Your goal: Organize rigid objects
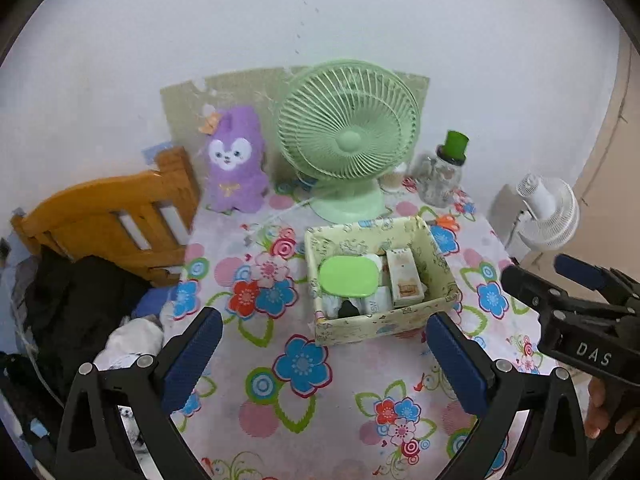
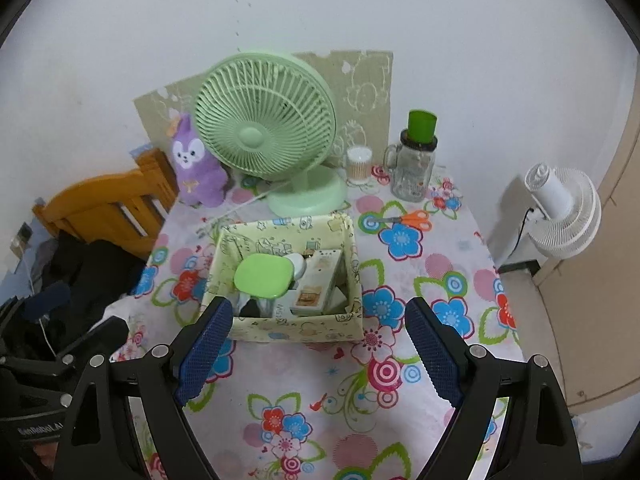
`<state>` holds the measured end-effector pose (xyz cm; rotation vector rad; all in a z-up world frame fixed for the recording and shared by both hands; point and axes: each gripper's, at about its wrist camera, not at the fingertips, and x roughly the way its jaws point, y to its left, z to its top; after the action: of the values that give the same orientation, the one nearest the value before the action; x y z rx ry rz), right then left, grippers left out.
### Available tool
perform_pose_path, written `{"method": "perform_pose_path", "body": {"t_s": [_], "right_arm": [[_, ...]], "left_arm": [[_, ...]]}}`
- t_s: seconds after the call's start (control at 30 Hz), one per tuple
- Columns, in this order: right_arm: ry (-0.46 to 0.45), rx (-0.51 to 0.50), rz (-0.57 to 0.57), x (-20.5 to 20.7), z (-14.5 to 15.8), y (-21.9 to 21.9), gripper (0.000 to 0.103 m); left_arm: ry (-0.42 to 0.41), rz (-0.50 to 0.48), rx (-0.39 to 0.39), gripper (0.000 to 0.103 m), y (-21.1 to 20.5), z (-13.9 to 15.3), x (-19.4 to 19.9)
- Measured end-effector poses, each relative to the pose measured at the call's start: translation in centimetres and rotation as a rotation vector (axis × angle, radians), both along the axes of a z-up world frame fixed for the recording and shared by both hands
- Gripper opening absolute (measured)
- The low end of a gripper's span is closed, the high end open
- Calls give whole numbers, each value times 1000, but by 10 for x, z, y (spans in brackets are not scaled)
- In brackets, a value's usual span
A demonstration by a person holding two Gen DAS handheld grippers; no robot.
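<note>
A pale yellow-green patterned storage box stands on the flowered tablecloth. Inside it lie a green-lidded container, a cream carton, and other small white and dark items. My left gripper hangs open above the cloth, nearer than the box, with nothing between its blue pads. My right gripper is open too, empty, with its left finger overlapping the box's near corner in the picture. In the left wrist view the right gripper shows at the right edge.
A green desk fan, a purple plush rabbit, a glass jar with a green lid and a white cup line the wall. Orange scissors lie right of the box. A wooden headboard, dark clothes and a white fan flank the table.
</note>
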<state>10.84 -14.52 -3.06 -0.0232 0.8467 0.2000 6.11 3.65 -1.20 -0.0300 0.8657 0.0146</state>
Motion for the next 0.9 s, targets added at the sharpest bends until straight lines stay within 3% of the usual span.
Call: {"method": "perform_pose_path", "body": {"t_s": [0.4,0.9], "right_arm": [[-80,-24,14,-55,32,-20,90],[-127,-13,-2,-94,59,-27,93]], "left_arm": [[-36,-3,-6,103,-21,23,-40],[-104,27,-8,103,-29,55,-77]]}}
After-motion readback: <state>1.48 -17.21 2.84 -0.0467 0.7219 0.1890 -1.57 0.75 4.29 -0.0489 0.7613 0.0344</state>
